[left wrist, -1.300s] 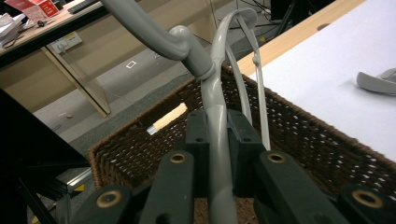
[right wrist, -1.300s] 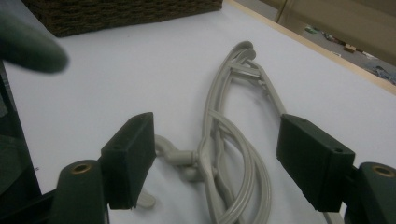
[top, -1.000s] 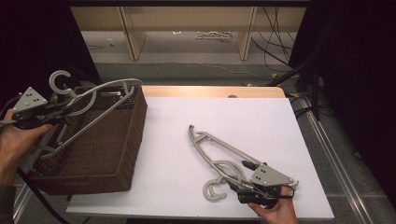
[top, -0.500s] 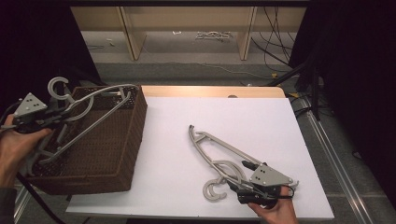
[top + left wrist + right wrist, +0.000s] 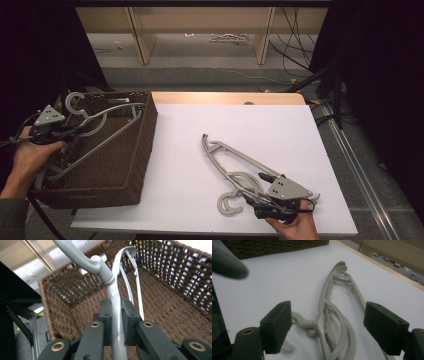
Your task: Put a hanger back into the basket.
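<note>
A grey plastic hanger [image 5: 102, 137] lies slanted across the brown wicker basket [image 5: 145, 150] at the table's left, hook [image 5: 75, 102] up over the back rim. My left gripper [image 5: 75, 131] is shut on it just below the hook; in the left gripper view the jaws clamp the grey stem [image 5: 117, 315]. Beige hangers [image 5: 235, 162] lie stacked on the white table, hook end toward the front edge. My right gripper [image 5: 256, 192] stands open at that end, the hangers' neck [image 5: 318, 326] lying between the wide-apart jaws, untouched.
The white tabletop [image 5: 240, 125] stretches right of the basket, with a wooden strip along its back edge. Beyond the table are a wooden shelf frame [image 5: 200, 30] and cables on the floor. Black cloth hangs at both sides.
My left gripper has moved down and a little right, lowering the grey hanger toward the basket. The right gripper and the beige hangers have stayed put.
</note>
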Demonstrator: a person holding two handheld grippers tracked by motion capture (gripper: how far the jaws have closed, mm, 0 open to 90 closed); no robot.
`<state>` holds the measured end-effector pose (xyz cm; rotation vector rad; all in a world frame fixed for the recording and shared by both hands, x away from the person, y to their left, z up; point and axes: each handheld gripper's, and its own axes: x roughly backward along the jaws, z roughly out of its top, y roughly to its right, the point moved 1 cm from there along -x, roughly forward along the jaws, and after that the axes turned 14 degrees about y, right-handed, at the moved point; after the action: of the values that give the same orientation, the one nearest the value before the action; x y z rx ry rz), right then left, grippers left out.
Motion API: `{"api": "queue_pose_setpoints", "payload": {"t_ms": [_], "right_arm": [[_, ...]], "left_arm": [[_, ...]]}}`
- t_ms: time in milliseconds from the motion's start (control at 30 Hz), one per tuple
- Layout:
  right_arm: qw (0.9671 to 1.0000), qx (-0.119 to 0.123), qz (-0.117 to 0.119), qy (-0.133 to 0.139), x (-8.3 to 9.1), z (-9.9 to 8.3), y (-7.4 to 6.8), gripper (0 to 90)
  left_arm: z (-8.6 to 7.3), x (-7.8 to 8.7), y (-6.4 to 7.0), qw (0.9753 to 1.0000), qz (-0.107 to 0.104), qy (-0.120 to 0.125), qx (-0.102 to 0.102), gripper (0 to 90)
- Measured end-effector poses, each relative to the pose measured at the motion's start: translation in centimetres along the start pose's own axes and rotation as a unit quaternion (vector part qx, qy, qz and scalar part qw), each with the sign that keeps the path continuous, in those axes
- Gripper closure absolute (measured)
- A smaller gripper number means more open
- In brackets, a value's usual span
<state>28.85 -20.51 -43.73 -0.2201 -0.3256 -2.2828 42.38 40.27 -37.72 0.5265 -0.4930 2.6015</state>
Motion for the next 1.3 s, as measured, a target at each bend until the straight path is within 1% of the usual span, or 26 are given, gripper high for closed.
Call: {"api": "queue_pose_setpoints", "payload": {"t_ms": [33,133,167,233,267,300,333,367,433,467,500,600,667,700,733,767,800,933,967,1000,1067,1100,1167,1200,1267,1300], "right_arm": [[1.0000,0.000,0.000,0.000,0.0,0.0,0.0,23.8],[1.0000,0.001,-0.001,0.002,0.0,0.0,0.0,23.8],[1.0000,0.000,-0.001,0.001,0.0,0.0,0.1,23.8],[1.0000,-0.001,-0.001,0.001,0.0,0.0,0.1,23.8],[1.0000,-0.001,-0.001,0.001,0.0,0.0,0.1,23.8],[1.0000,0.000,-0.001,0.001,0.0,0.0,0.0,23.8],[1.0000,0.001,0.000,0.001,0.0,0.0,0.0,23.9],[1.0000,0.001,0.000,0.001,0.0,0.0,0.0,23.9],[1.0000,0.001,0.000,0.001,0.0,0.0,0.0,23.9],[1.0000,0.000,0.000,0.000,0.0,0.0,0.0,23.9],[1.0000,0.000,0.000,0.000,0.0,0.0,0.0,24.0],[1.0000,-0.001,0.000,0.000,0.0,0.0,0.0,24.0],[1.0000,-0.001,0.000,0.000,0.0,0.0,0.0,24.0],[1.0000,-0.001,0.000,0.000,0.0,0.0,0.0,24.0],[1.0000,-0.001,0.000,-0.001,0.0,0.0,0.0,24.0],[1.0000,-0.001,0.000,-0.001,0.0,0.0,0.0,24.0],[1.0000,-0.001,0.000,-0.001,0.0,0.0,0.0,24.0],[1.0000,-0.001,-0.001,-0.002,0.0,0.0,0.0,24.0],[1.0000,-0.001,-0.001,-0.002,0.0,-0.1,0.0,24.0],[1.0000,-0.001,0.000,-0.002,0.0,-0.1,0.0,24.0],[1.0000,0.000,-0.002,0.002,-0.1,-0.1,0.0,24.0],[1.0000,0.000,-0.002,0.002,-0.1,-0.1,0.0,24.0],[1.0000,0.001,-0.003,0.002,-0.1,-0.1,0.0,24.1],[1.0000,-0.001,-0.001,-0.003,0.0,-0.1,0.1,24.1],[1.0000,-0.001,0.000,-0.003,-0.1,-0.1,0.1,24.1],[1.0000,-0.001,0.000,-0.003,-0.1,-0.1,0.0,24.1]], "left_arm": [[0.0,0.0,0.0,1.0000,0.000,0.000,0.000,80.2],[-0.7,-0.7,0.2,0.9998,-0.002,-0.018,0.002,79.8],[-1.1,-1.2,0.4,0.9996,0.000,-0.026,0.014,79.8],[-1.3,-1.4,0.4,0.9994,0.000,-0.031,0.017,79.7],[-1.6,-1.6,0.5,0.9992,0.002,-0.035,0.021,79.7],[-1.8,-1.7,0.5,0.9989,0.005,-0.042,0.020,79.9],[-2.3,-1.9,0.4,0.9983,0.010,-0.049,0.030,80.1],[-2.3,-1.9,0.4,0.9983,0.010,-0.049,0.030,80.2],[-2.8,-1.9,0.1,0.9979,0.010,-0.052,0.038,80.2],[-2.9,-2.0,0.1,0.9977,0.013,-0.051,0.043,80.3],[-3.1,-2.1,0.0,0.9973,0.017,-0.055,0.045,80.3],[-3.2,-2.3,-0.1,0.9969,0.022,-0.058,0.050,80.3],[-3.4,-2.7,-0.1,0.9960,0.024,-0.068,0.053,80.5],[-3.4,-2.7,-0.1,0.9960,0.024,-0.068,0.053,80.6],[-3.5,-2.9,0.0,0.9958,0.031,-0.061,0.060,78.7],[-3.6,-3.0,-0.1,0.9955,0.036,-0.063,0.062,78.7],[-3.6,-2.9,-0.3,0.9954,0.031,-0.068,0.059,80.3],[-3.6,-3.0,-0.3,0.9954,0.033,-0.063,0.066,80.2],[-3.6,-2.8,-0.3,0.9952,0.035,-0.064,0.065,79.6],[-3.5,-2.7,-0.3,0.9946,0.043,-0.058,0.075,77.2],[-3.5,-2.5,-0.4,0.9947,0.043,-0.062,0.070,75.6],[-3.4,-2.4,-0.4,0.9946,0.045,-0.059,0.072,75.6],[-3.0,-1.8,-0.3,0.9941,0.054,-0.052,0.078,70.7],[-2.6,-1.2,-0.2,0.9935,0.061,-0.039,0.088,64.5],[-2.4,-0.9,-0.3,0.9939,0.058,-0.039,0.086,62.8],[-2.1,-0.5,-0.2,0.9933,0.064,-0.028,0.092,56.8]]}}
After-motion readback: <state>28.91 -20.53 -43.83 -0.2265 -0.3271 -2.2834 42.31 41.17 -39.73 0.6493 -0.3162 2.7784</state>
